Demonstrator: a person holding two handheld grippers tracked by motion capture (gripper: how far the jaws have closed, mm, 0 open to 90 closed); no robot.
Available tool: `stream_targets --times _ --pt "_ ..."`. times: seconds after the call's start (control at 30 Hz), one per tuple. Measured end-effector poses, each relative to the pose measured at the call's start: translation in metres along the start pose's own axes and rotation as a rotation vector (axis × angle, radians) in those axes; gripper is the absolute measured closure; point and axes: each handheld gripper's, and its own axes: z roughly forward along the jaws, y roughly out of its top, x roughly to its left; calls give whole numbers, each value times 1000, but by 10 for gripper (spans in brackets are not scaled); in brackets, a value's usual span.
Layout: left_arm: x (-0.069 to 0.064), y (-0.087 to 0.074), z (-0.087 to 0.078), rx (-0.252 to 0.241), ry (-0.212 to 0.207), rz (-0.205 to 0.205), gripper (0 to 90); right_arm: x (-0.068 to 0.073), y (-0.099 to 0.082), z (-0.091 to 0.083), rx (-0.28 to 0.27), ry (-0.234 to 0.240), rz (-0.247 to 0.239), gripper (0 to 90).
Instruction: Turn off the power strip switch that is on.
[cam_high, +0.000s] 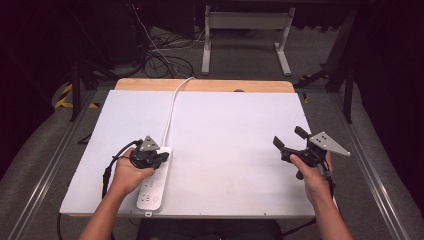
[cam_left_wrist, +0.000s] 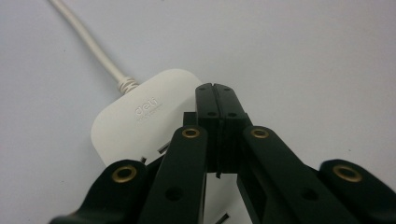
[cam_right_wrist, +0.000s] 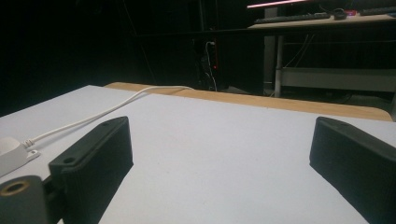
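A white power strip (cam_high: 151, 190) lies on the white table top (cam_high: 230, 125) near the front left, and its white cord (cam_high: 170, 112) runs off over the far edge. My left gripper (cam_high: 162, 155) hovers over the strip's cord end with its jaws pressed together and nothing between them. In the left gripper view the shut gripper (cam_left_wrist: 215, 93) points down just past the rounded end of the power strip (cam_left_wrist: 140, 116), beside the cord (cam_left_wrist: 88, 44). My right gripper (cam_high: 289, 136) is held open above the bare right side of the table. The right gripper view shows that gripper (cam_right_wrist: 224, 158) empty, with the power strip (cam_right_wrist: 9, 151) at far left.
A wooden strip (cam_high: 205, 85) borders the table's far edge. Beyond it stand a white desk frame (cam_high: 245, 30) and a tangle of floor cables (cam_high: 160, 55). Metal rails (cam_high: 370, 170) run along both sides of the table.
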Motion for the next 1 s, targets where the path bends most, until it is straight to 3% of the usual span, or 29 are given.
stream_targets --times 0.6,0.67,0.9,1.0 --pt "1 0 0 2 -6 -1 900 0 0 0 2 0 -1 61" --pt "-2 1 0 1 19 25 900 0 0 0 2 0 -1 61" --pt "-3 2 -1 13 19 36 900 0 0 2 7 4 -2 61" --pt "-5 3 0 14 30 66 900 0 -1 2 8 3 -2 61"
